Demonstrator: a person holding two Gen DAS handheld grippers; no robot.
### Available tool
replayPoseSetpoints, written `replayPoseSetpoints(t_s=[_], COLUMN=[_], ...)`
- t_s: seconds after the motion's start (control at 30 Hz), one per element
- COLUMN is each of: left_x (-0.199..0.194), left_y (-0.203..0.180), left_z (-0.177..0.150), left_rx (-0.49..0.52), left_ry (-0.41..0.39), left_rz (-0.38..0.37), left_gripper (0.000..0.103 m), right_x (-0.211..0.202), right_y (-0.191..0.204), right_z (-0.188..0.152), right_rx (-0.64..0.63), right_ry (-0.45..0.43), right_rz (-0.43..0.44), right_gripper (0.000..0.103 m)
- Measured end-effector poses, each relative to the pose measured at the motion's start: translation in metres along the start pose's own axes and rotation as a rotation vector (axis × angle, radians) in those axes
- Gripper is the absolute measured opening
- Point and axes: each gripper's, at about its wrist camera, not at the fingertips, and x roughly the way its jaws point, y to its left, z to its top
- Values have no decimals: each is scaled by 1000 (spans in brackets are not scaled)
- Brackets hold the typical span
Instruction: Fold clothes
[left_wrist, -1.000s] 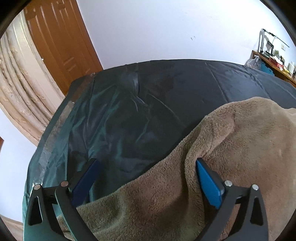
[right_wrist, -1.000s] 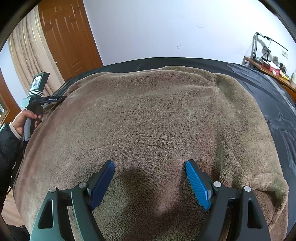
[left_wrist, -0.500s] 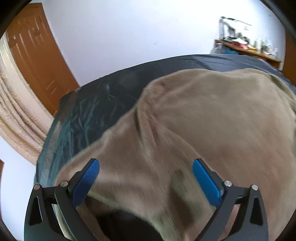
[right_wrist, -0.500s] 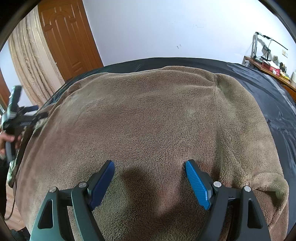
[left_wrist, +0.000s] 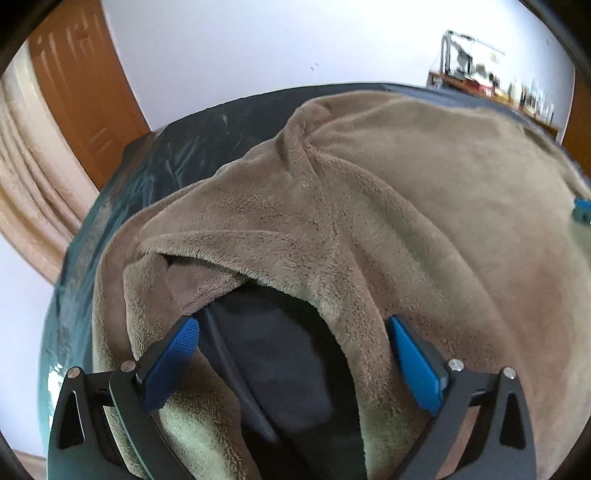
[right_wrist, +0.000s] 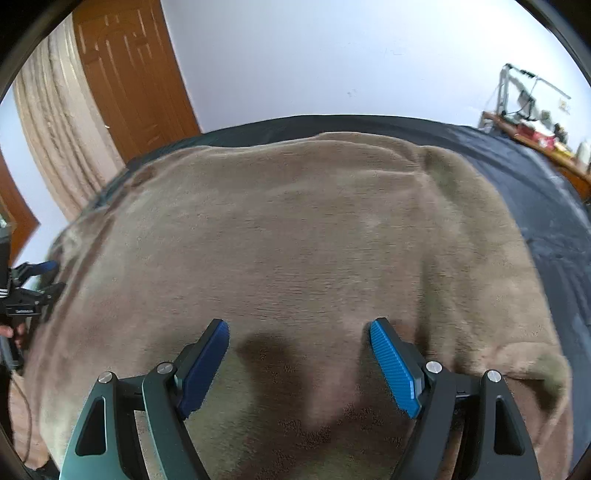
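Both the left gripper (left_wrist: 291, 354) and right gripper (right_wrist: 299, 350) gape empty over the brown fleece garment (right_wrist: 295, 240); pinching one plush layer risks a lopsided fold.

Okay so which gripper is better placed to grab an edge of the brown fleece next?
Left. The left gripper is open right at a raised edge of the brown fleece; the right gripper, also open, faces only flat mid-fabric.

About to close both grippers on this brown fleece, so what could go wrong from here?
1. The left gripper is open over a gap where the dark inner layer shows beside the fleece garment; closing may catch only one layer.
2. The right gripper is open over flat mid-fabric, not an edge, so it may just bunch the pile.
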Motion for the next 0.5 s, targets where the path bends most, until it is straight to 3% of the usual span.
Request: replayPoseSetpoints(t_s=[0.1, 0.4, 0.5], left_x=[0, 2, 2], left_y=[-2, 4, 3], left_z=[-1, 1, 3], left_rx=[16, 26, 35], left_ry=[-4, -3, 1], left_rz=[15, 18, 28], left_gripper=[101, 102, 102], right_x=[-2, -4, -15], right_y=[-16, -33, -44], right_z=[-1, -2, -5], right_rx=[0, -67, -60], right_ry=[11, 57, 45], right_rz=[-47, -64, -14], right_gripper=[81, 81, 81])
